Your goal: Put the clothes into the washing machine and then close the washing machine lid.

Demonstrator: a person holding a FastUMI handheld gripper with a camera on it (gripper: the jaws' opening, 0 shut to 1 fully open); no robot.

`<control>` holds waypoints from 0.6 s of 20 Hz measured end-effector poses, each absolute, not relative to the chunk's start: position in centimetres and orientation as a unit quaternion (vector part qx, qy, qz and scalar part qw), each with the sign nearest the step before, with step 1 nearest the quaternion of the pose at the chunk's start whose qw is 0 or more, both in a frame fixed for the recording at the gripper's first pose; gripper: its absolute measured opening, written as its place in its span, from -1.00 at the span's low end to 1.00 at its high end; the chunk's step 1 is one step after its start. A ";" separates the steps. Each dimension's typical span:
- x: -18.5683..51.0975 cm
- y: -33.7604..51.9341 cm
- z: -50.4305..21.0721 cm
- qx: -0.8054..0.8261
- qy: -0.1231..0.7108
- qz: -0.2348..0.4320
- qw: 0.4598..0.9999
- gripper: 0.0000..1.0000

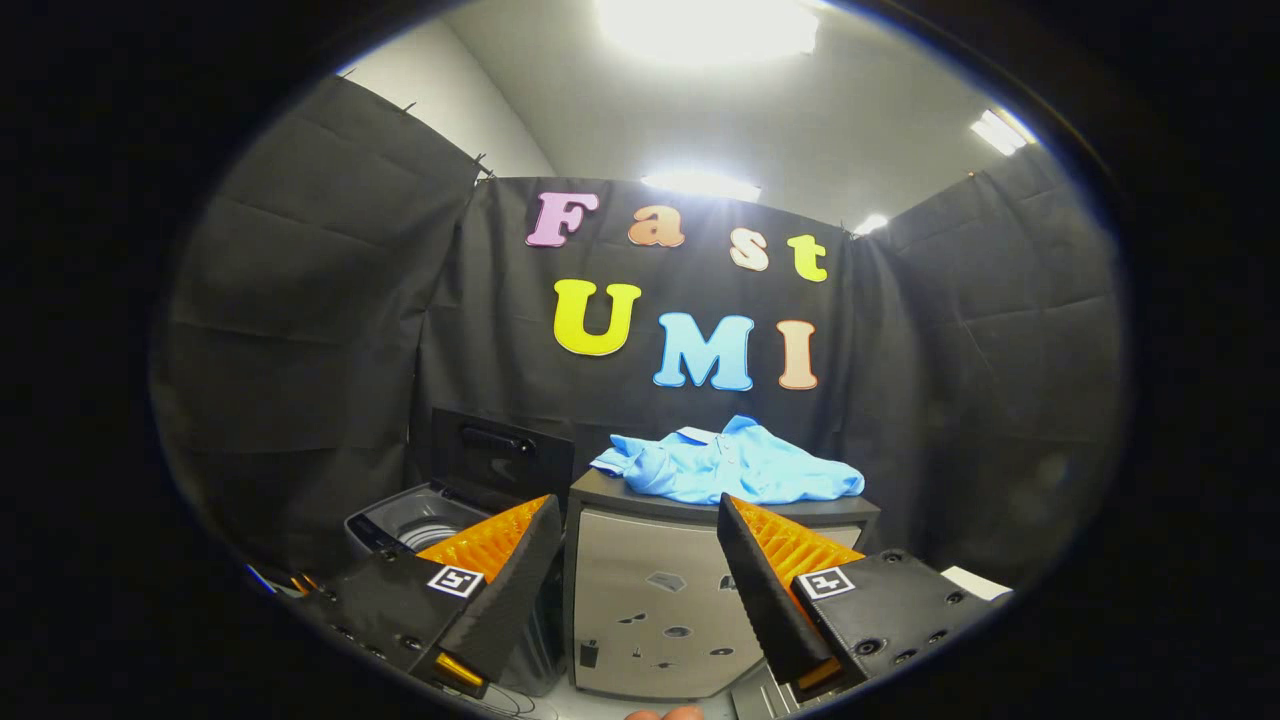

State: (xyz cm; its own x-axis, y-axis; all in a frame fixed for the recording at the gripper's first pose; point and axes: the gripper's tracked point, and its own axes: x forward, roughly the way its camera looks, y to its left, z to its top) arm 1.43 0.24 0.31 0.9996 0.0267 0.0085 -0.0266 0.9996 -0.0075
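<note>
Crumpled light-blue collared shirt (pixel 728 462) lies on top of grey metal-fronted cabinet (pixel 660 590), against booth wall. Small grey top-loading washing machine (pixel 415 520) sits just left of cabinet, its dark lid (pixel 500 455) upright behind the tub. Gripper (pixel 638 520) fingers spread wide apart, nothing btwn them, cabinet and shirt beyond.

No legible text; square coded tags (pixel 455 580) on the wide-spread claw (pixel 638 505)

Walls: black cloth (pixel 330 300) hangs creased on three sides of the booth, pinned along its top edge.
Upper wall: plain white (pixel 450 90) above the cloth at the left.
Ceiling: pale grey (pixel 850 120), sloping back.
Light: bright ceiling panels (pixel 705 25), one large overhead, smaller ones beyond.
Furniture: grey cabinet (pixel 650 590) with dark worktop (pixel 600 492), standing against the back cloth.
</note>
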 end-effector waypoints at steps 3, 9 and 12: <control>1.4 0.1 0.2 -0.009 -0.003 0.012 1.000 0.96; 1.4 0.1 -0.4 -0.007 0.005 0.009 1.000 0.96; 1.6 0.5 -0.6 -0.009 0.008 0.011 1.000 0.96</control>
State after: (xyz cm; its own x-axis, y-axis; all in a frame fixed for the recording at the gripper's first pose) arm 1.64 0.50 -0.57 0.9996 0.0216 -0.0162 -0.0219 0.9996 -0.0169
